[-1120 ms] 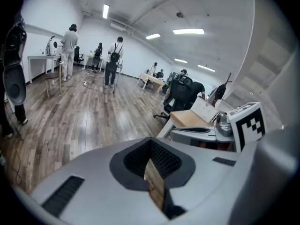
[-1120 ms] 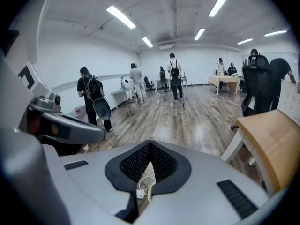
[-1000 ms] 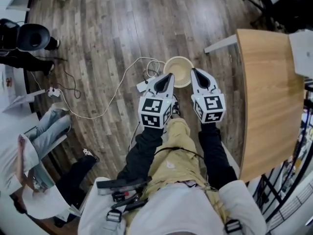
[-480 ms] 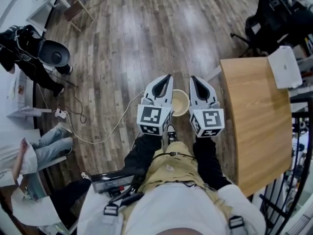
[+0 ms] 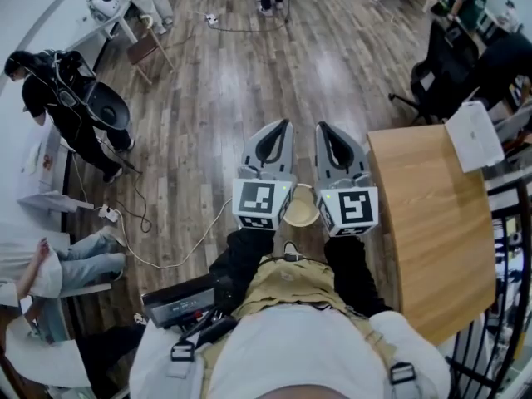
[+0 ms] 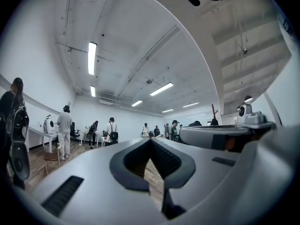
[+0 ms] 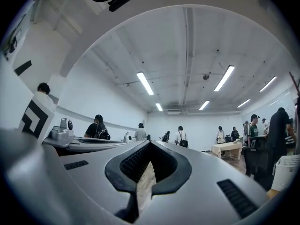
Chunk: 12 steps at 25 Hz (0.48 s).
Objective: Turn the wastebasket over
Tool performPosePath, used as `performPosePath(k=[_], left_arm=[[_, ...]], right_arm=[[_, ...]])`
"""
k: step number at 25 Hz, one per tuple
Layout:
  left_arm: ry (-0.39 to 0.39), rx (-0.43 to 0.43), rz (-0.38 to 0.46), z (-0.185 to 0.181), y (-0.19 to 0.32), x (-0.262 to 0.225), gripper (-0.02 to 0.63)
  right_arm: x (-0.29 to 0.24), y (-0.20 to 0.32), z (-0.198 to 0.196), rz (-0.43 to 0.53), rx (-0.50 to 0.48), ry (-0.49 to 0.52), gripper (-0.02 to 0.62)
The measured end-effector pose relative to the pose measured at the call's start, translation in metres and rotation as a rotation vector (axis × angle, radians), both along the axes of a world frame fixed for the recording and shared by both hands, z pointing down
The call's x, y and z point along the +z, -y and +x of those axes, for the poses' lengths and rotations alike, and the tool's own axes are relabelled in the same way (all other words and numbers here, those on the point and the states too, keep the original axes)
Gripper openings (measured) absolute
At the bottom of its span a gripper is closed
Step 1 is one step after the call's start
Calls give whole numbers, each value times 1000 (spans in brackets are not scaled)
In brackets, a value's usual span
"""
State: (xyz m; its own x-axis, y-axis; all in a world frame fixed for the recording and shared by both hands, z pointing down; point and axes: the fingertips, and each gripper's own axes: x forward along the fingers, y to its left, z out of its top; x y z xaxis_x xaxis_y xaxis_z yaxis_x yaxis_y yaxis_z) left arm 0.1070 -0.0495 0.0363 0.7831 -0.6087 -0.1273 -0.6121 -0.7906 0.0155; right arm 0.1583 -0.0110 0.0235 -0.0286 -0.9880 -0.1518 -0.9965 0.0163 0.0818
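In the head view the wastebasket [image 5: 301, 209], a round cream bin, stands on the wooden floor with its mouth up. The two marker cubes hide part of it. My left gripper [image 5: 285, 124] and right gripper [image 5: 320, 128] hang side by side high above it, well apart from it, and point forward. Both are shut with nothing between the jaws. The left gripper view looks along its closed jaws [image 6: 150, 142] into the room and ceiling, and the right gripper view does the same [image 7: 150, 144]. Neither gripper view shows the wastebasket.
A wooden table [image 5: 432, 223] stands at the right with a white box [image 5: 474, 135] on it. A white cable [image 5: 166, 243] trails over the floor at the left. Several people stand or sit at the left and far side, and a black office chair [image 5: 432, 65] stands beyond the table.
Both grippers have risen away from the wastebasket and tipped from pointing down to nearly level. The bin now shows under the marker cubes. Both stayed shut.
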Motion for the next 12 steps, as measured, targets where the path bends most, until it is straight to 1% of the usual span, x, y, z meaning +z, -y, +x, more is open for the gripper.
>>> performPosePath(k=[6, 12], left_arm=[[-7, -48, 72, -5, 0, -27, 2], [-12, -57, 74, -8, -1, -29, 2]], right_arm=[[-22, -4, 0, 61, -15, -13, 21], [-25, -4, -6, 79, -31, -18, 21]])
